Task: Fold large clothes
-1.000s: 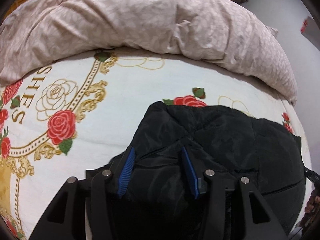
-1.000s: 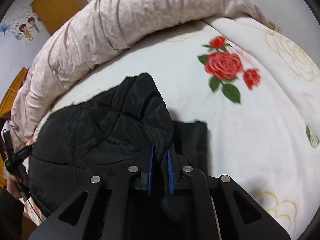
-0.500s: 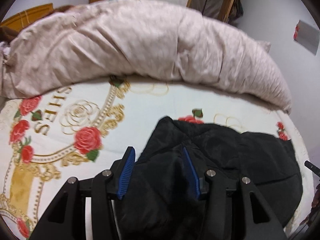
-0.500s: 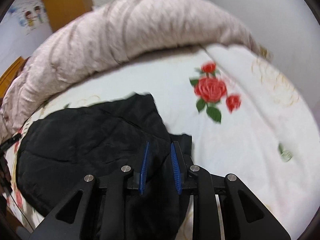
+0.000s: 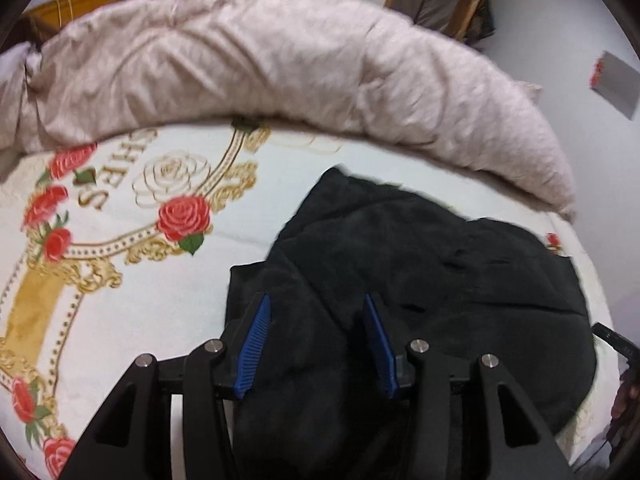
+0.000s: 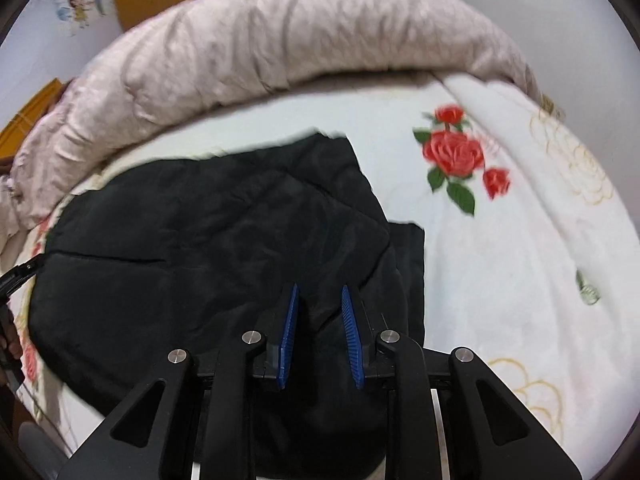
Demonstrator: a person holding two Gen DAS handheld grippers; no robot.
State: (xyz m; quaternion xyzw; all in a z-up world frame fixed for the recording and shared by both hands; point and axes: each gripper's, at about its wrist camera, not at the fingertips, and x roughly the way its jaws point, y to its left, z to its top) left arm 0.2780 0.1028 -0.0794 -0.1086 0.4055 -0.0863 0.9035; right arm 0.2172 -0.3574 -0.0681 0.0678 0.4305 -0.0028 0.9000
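Observation:
A black padded jacket (image 5: 440,280) lies folded in a heap on the rose-patterned bed sheet (image 5: 160,280). It also shows in the right wrist view (image 6: 200,240). My left gripper (image 5: 316,304) is open above the jacket's near left part, blue pads apart, holding nothing. My right gripper (image 6: 318,296) is open above the jacket's near right edge, pads apart with a narrower gap, holding nothing. Whether either touches the fabric is unclear.
A rolled pinkish duvet (image 5: 280,68) runs along the far side of the bed and shows in the right wrist view too (image 6: 280,32). The other gripper's tip pokes in at the frame edges (image 5: 612,340) (image 6: 16,276). Wooden furniture and walls stand behind.
My right gripper has opened and let go of the jacket fold. Both grippers have pulled back and up from the jacket, which now lies lower in view.

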